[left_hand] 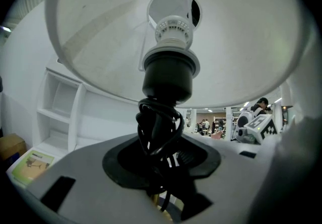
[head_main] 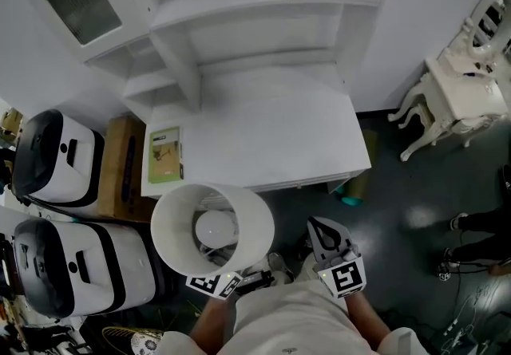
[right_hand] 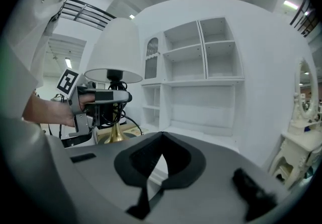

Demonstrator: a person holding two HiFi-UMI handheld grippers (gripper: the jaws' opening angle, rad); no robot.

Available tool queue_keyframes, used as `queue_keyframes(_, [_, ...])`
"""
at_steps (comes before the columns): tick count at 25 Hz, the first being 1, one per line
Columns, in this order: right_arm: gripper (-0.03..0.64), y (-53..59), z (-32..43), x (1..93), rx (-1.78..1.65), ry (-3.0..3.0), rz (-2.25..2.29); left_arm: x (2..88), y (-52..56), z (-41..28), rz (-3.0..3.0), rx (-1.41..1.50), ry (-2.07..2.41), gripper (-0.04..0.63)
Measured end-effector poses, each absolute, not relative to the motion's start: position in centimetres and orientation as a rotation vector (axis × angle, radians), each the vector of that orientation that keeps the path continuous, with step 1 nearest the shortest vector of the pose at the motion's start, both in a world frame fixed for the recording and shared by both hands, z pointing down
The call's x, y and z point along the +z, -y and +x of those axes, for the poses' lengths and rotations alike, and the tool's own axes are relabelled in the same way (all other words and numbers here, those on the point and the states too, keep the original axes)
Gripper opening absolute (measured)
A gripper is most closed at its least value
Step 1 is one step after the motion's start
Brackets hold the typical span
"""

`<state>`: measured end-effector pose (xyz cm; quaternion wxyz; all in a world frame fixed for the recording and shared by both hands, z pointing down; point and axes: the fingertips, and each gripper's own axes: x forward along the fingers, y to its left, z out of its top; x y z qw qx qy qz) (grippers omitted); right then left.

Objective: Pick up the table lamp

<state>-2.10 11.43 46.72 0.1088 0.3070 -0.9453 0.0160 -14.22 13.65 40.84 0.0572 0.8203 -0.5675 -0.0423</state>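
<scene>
Before the white desk point(head_main: 271, 138), left tongs point(left_hand: 161, 167) clamp the table lamp point(head_main: 239, 210) upright; right tongs point(right_hand: 160, 140) clenched on nothing.

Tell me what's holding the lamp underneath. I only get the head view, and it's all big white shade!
Observer: The left gripper is. Its jaws are closed on the stem of the table lamp, just under the black bulb socket.
Operator: What does the stem look like?
Observer: A black cord is wound around it in loops, right where the jaws grip.
Operator: And the bottom?
Observer: The right gripper view shows a flared gold base below the left gripper.
</scene>
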Motion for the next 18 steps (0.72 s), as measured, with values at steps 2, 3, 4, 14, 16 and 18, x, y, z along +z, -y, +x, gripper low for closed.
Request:
queue_keyframes(2, [0.011,-12.1,-1.6,46.4,0.04,2.79,0.931,41.0,-14.4,-13.5,2.495,-0.131,1.699,0.187])
queue_keyframes(3, [0.012,-12.4,-1.5,46.1,0.037,2.796,0.937,41.0,-14.8,-13.2,2.494,-0.141,1.694,0.187])
queue_keyframes(4, [0.011,-12.6,-1.4,45.8,0.037,2.8,0.937,40.9,-15.1,-12.9,2.494,-0.154,1.691,0.187])
queue_keyframes(14, [0.011,-11.7,1.0,43.4,-0.012,2.809,0.912,39.3,-14.9,-10.4,2.499,-0.2,1.713,0.187])
queue_keyframes(16, [0.011,-11.7,1.5,43.5,-0.014,2.803,0.899,39.2,-14.9,-10.0,2.496,-0.203,1.72,0.187])
queue_keyframes(18, [0.011,-11.5,1.8,43.4,-0.017,2.81,0.893,39.1,-14.7,-9.7,2.491,-0.201,1.727,0.187])
